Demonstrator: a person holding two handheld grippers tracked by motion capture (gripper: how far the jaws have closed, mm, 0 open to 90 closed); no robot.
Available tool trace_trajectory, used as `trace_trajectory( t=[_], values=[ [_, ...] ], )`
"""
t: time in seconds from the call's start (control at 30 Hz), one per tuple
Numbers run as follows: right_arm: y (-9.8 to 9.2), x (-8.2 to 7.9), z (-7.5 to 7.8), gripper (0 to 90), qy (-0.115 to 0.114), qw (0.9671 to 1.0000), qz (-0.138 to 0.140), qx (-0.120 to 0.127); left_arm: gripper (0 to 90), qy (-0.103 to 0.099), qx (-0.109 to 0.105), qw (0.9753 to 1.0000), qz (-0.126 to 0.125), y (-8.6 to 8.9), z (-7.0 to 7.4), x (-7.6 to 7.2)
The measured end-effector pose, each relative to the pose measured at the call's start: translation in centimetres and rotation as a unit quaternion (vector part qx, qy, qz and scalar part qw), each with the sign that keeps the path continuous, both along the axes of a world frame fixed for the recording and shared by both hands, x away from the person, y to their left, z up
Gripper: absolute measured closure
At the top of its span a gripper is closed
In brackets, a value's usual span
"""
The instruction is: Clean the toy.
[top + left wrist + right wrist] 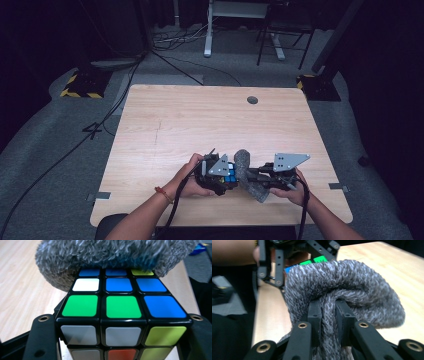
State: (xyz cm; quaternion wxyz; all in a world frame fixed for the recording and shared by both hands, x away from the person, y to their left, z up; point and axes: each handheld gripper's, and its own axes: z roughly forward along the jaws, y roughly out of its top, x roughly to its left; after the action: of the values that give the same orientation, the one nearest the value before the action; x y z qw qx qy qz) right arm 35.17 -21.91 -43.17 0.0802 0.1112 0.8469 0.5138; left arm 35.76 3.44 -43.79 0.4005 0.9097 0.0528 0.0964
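Note:
A scrambled Rubik's cube (122,307) sits between the jaws of my left gripper (120,323), which is shut on its sides. Green, blue and white stickers face up. A grey knitted cloth (112,255) drapes over the cube's far edge. In the right gripper view, my right gripper (328,308) is shut on a fold of that cloth (352,287), and the cube (312,261) peeks out behind it. In the high view both grippers meet near the table's front edge: left gripper (221,178), cube (230,175), cloth (243,161), right gripper (256,178).
The light wooden table (200,120) has a round cable hole (252,100) at the back. Cables (60,160) run over the grey floor at the left. Yellow-and-black stand feet (82,85) and desk legs (208,30) stand beyond the far edge.

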Motion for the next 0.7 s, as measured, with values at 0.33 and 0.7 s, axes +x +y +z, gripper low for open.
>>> trace_trajectory(
  t=[0.33, 0.7],
  values=[
    [2.4, -1.4, 0.7, 75.9, -0.005, 0.9986, 0.034, -0.041, 33.2, 0.002, 0.046, 0.9986, -0.024, -1.9, -1.6, -0.5],
    [0.4, 1.2, -1.7, 76.3, 0.056, 0.9957, -0.040, -0.062, 33.2, 0.003, -0.001, 1.0000, 0.000, 0.2, -0.1, 0.0]
  ],
)
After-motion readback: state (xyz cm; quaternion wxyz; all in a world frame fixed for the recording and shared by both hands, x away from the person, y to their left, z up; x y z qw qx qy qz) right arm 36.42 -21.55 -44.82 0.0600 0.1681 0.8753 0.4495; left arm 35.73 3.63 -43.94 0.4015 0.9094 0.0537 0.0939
